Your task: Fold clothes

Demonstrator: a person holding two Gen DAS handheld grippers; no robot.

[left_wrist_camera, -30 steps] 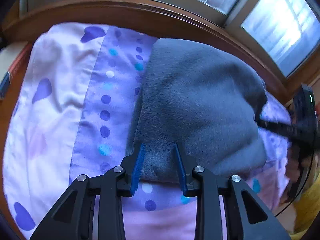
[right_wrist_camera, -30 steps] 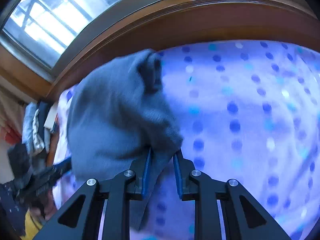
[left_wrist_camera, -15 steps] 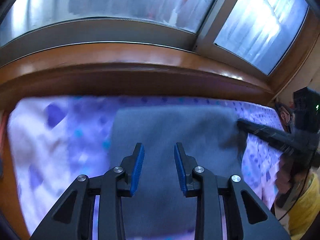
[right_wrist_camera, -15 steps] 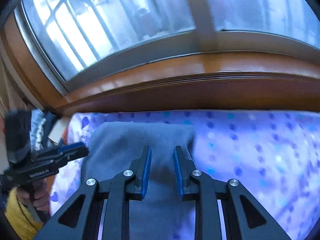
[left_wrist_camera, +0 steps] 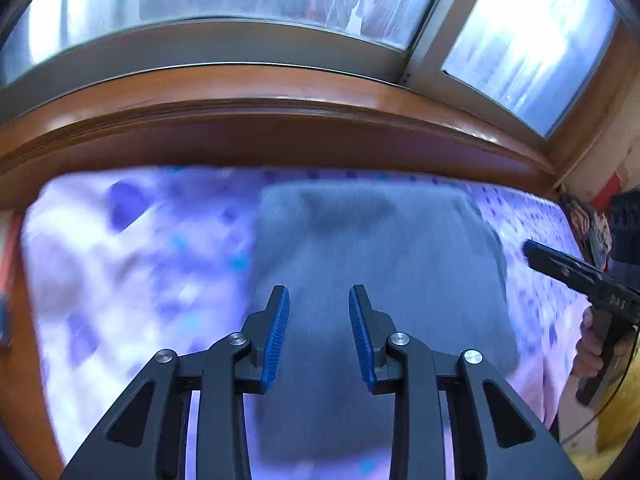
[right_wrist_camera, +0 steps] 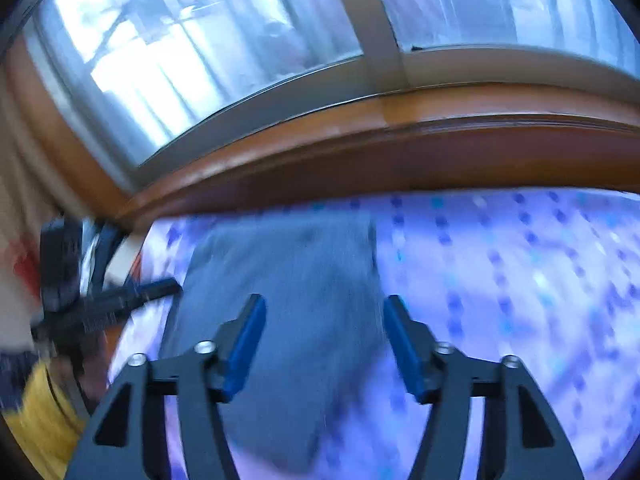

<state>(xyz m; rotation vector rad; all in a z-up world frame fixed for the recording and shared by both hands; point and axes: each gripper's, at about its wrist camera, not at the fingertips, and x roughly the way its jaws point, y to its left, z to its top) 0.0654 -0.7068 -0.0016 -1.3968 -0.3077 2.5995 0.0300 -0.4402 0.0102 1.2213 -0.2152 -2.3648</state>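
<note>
Left wrist view: left gripper [left_wrist_camera: 318, 300] fingers parted, empty above the grey garment [left_wrist_camera: 372, 248]; right gripper [right_wrist_camera: 324, 308] fingers opening, empty.

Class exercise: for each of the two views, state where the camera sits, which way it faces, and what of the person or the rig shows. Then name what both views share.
Left wrist: sits on the left gripper, looks down at the grey garment toward the window; right gripper and hand show.
Right wrist: sits on the right gripper, jaws opening and empty, facing likewise; left gripper shows.
Shared: garment, dotted purple sheet, wooden sill.
</note>
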